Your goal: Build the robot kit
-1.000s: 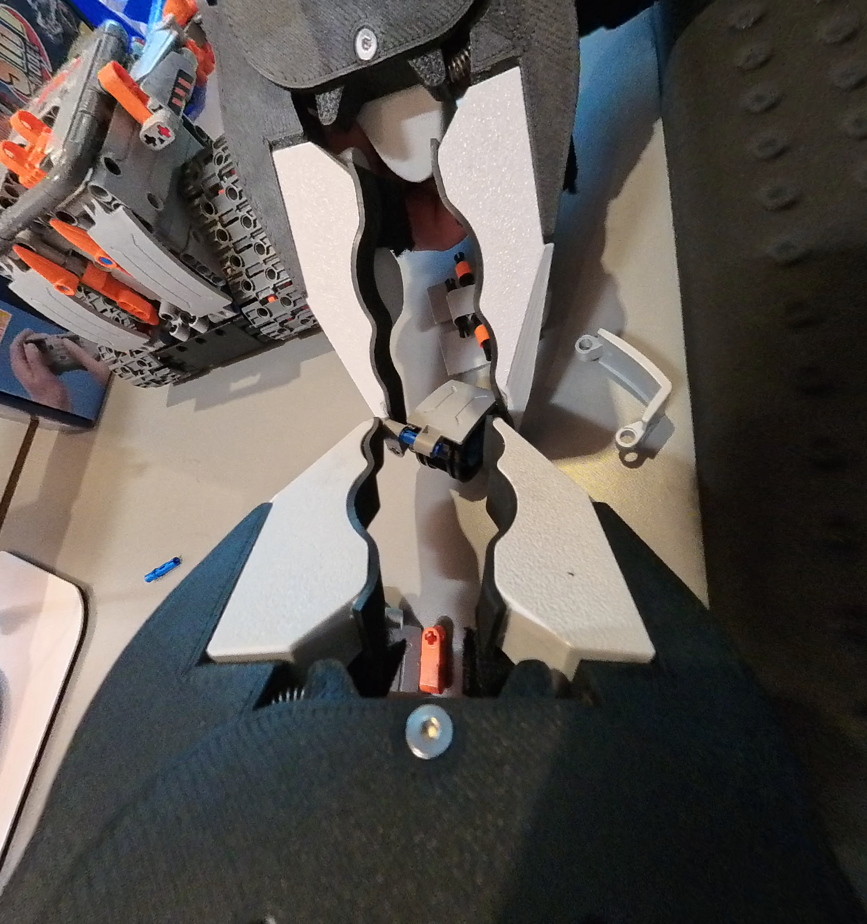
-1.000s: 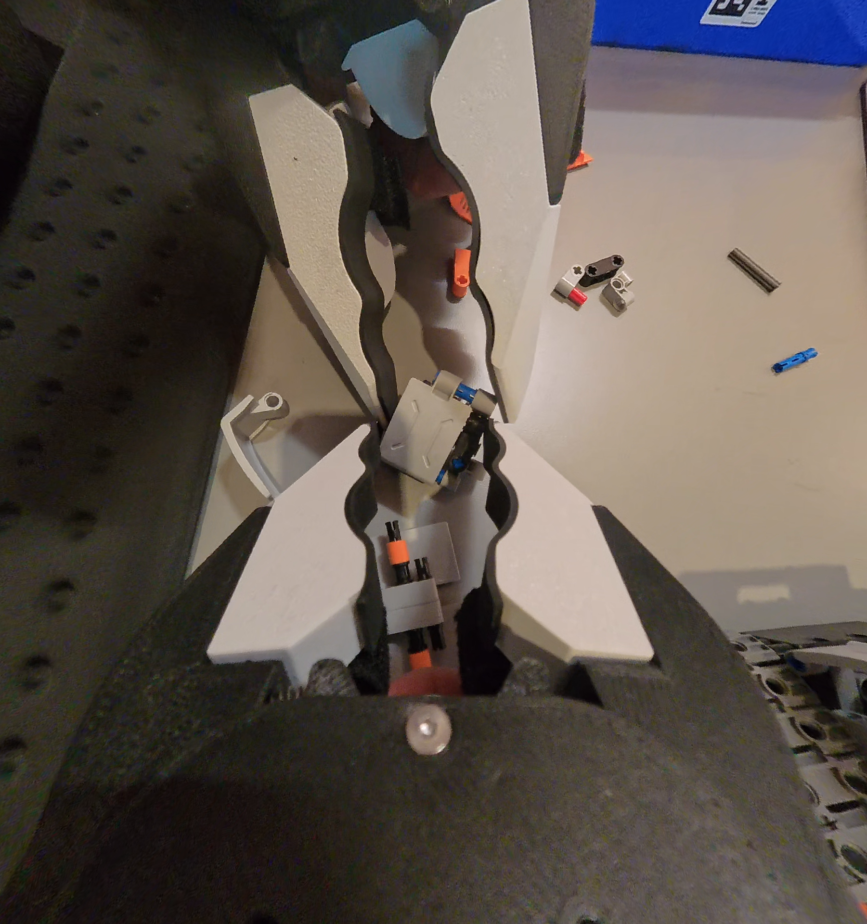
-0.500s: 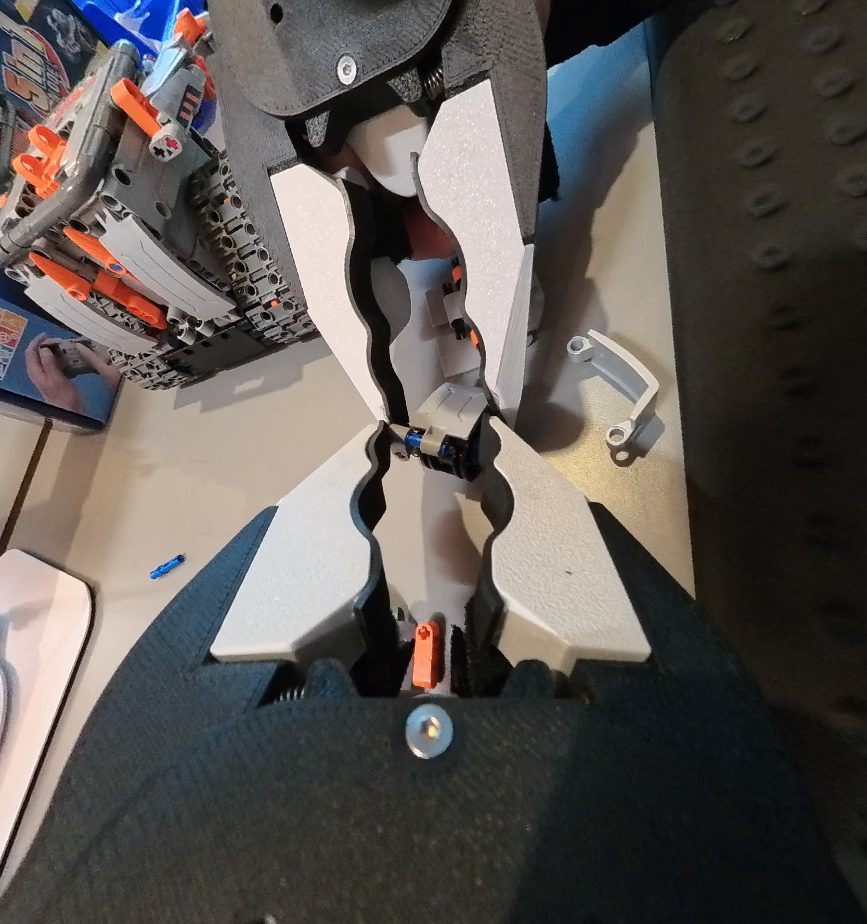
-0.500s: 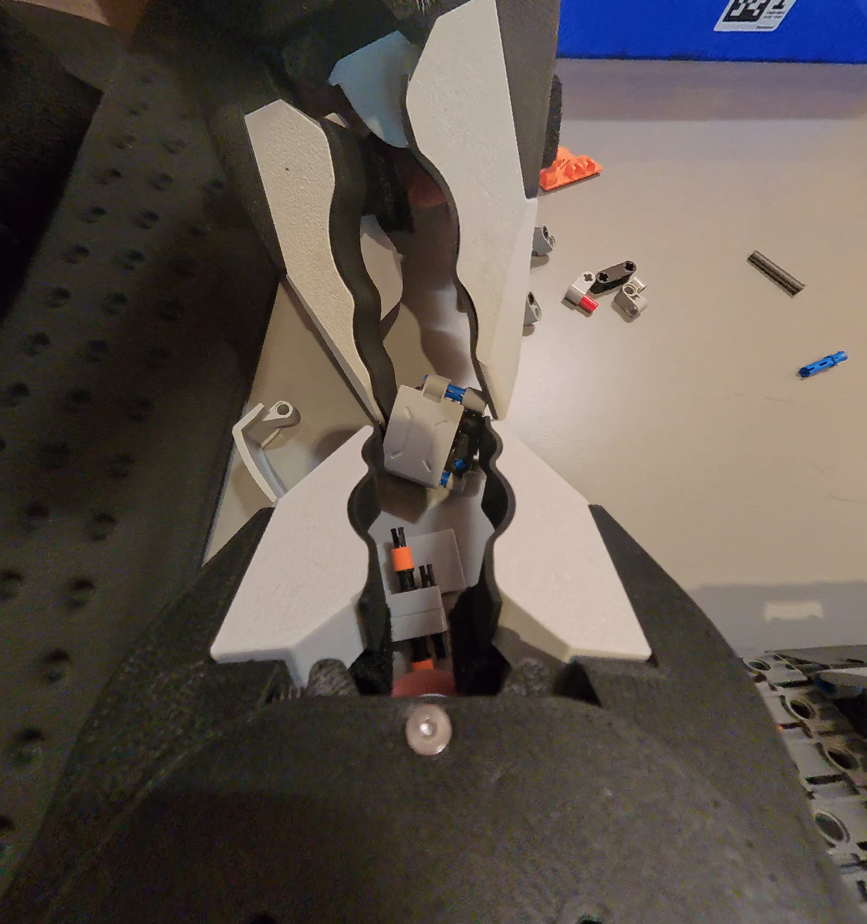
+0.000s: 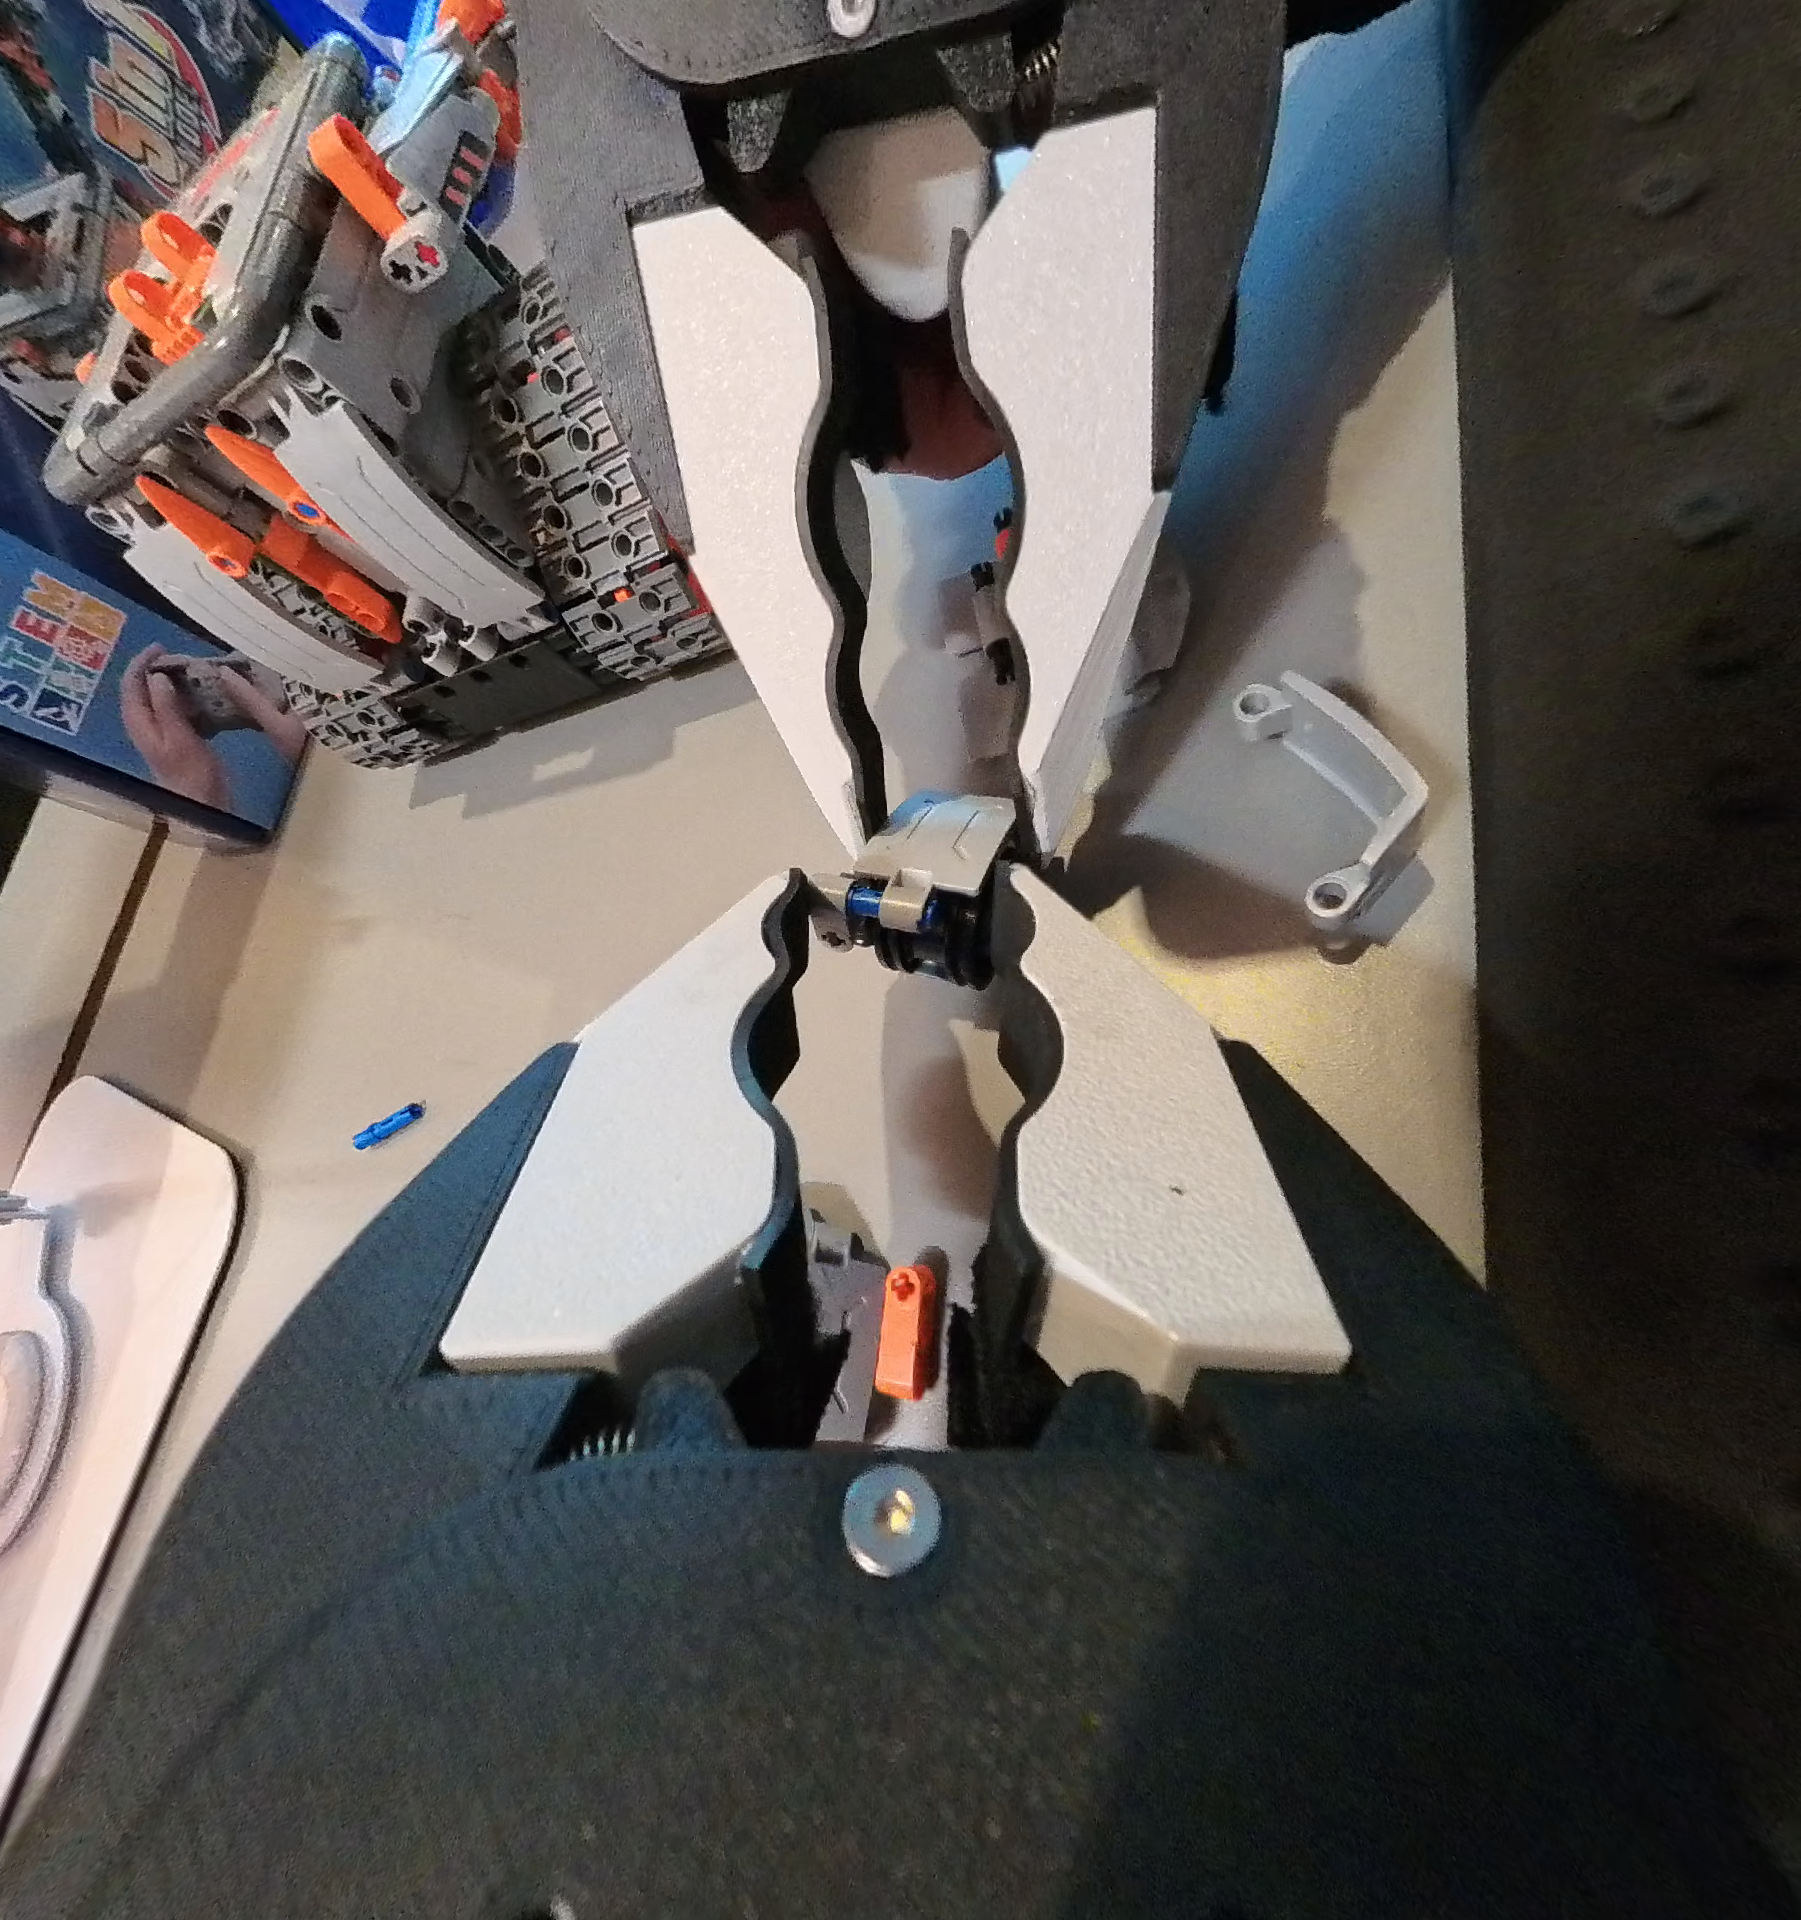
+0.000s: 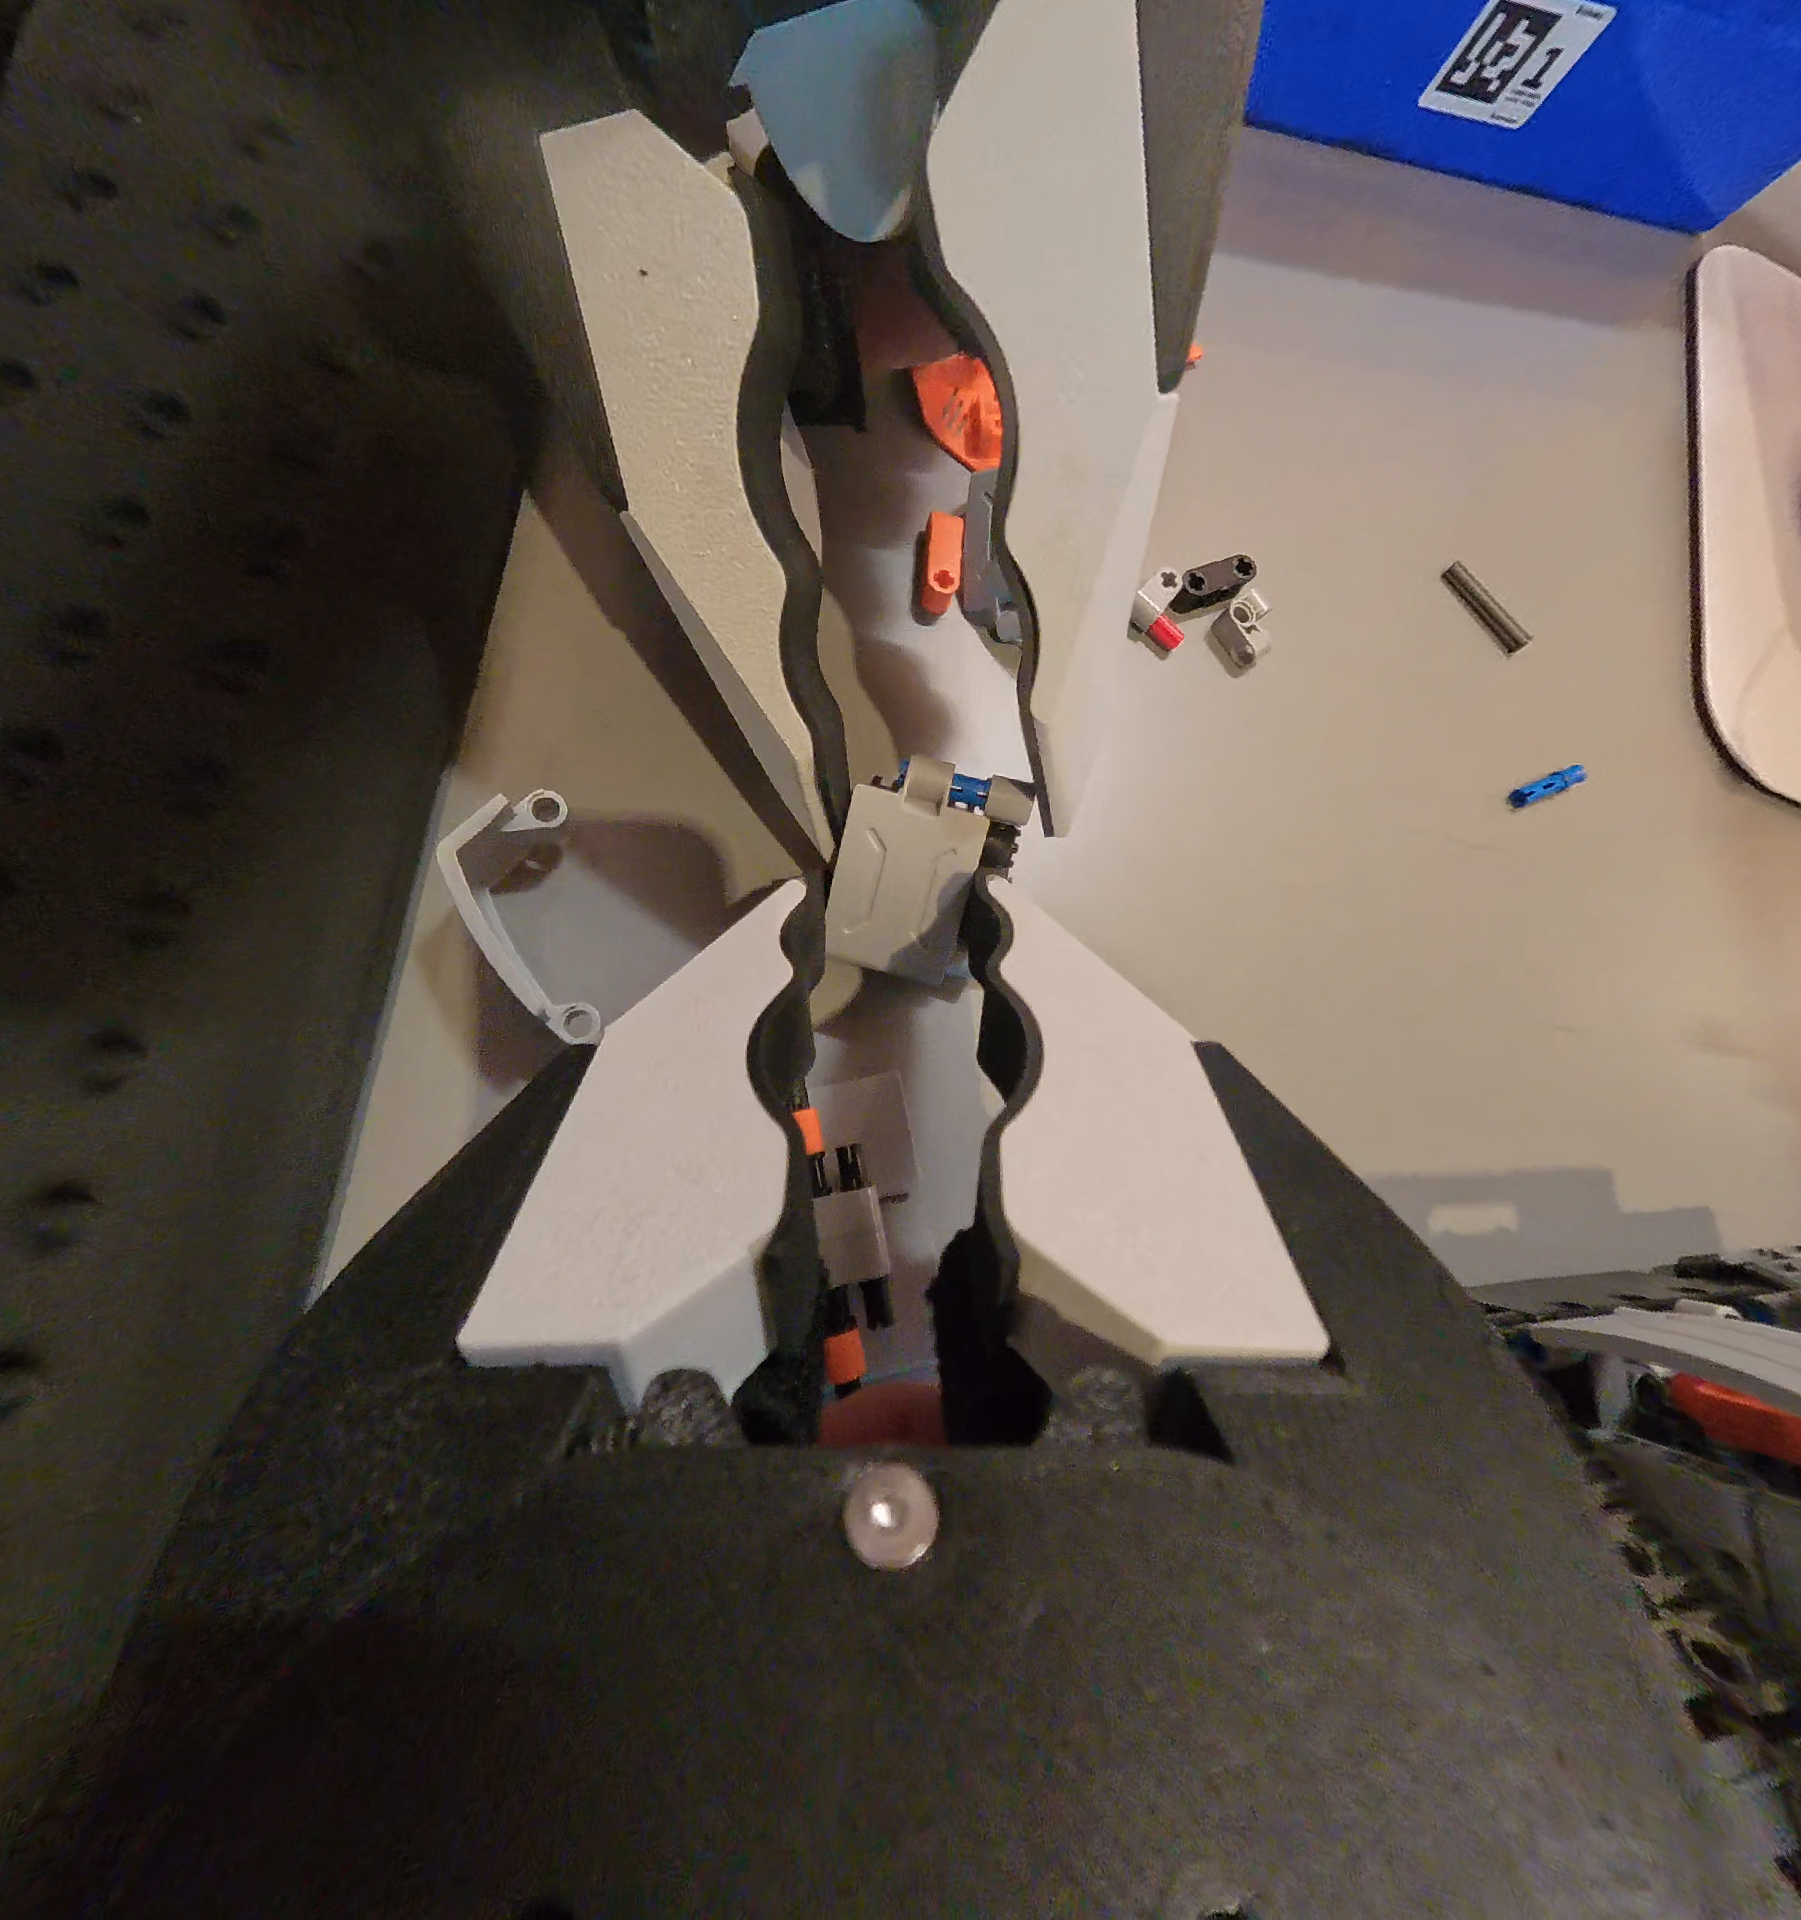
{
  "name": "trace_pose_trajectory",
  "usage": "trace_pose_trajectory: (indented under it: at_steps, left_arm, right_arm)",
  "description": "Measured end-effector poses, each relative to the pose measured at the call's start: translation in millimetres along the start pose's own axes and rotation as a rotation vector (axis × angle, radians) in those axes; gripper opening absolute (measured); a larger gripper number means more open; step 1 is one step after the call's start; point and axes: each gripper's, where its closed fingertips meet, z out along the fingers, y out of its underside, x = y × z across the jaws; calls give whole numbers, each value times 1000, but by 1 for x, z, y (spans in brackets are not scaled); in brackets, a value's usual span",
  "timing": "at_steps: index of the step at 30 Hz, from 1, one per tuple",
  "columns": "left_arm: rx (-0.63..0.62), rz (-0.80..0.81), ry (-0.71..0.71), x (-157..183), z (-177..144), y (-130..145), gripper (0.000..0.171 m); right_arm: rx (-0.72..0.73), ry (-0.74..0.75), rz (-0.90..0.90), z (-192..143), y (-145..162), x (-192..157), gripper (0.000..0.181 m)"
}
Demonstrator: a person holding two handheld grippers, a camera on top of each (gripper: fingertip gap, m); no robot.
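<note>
above beige table (image 5: 376, 935), both grippers' fingers (image 5: 1114, 1039) pinch grey brick assembly (image 5: 927, 862).

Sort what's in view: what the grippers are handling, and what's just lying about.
Handled: small grey piece, pinched between left gripper and right gripper.
Lying about: curved grey part, blue pin, orange peg, black rod, tracked model.

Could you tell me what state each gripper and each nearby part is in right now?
Left gripper: shut on small grey assembly.
Right gripper: shut on small grey assembly.
Curved grey panel: loose on table.
Blue pin: loose on table.
Tracked model: standing, untouched.
</note>
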Motion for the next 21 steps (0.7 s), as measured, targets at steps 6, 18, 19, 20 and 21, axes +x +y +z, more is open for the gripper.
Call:
trace_pose_trajectory:
  at_steps: [6, 18, 19, 20, 21]
  left_arm:
    - [8, -18, 10, 0, -1, 1, 32]
    - [30, -36, 3, 1, -2, 0, 29]
    - [29, -39, -4, 1, -2, 0, 29]
    - [27, -47, -11, 1, -2, 0, 29]
    - [26, -51, -18, 1, -2, 0, 29]
  right_arm:
    - [31, -35, 51, 0, -1, 0, 23]
    - [44, -88, 162, 1, -1, 0, 21]
    - [46, -91, 169, 1, -1, 0, 21]
    - [44, -93, 173, 1, -1, 0, 21]
    - [44, -96, 180, 1, -1, -1, 21]
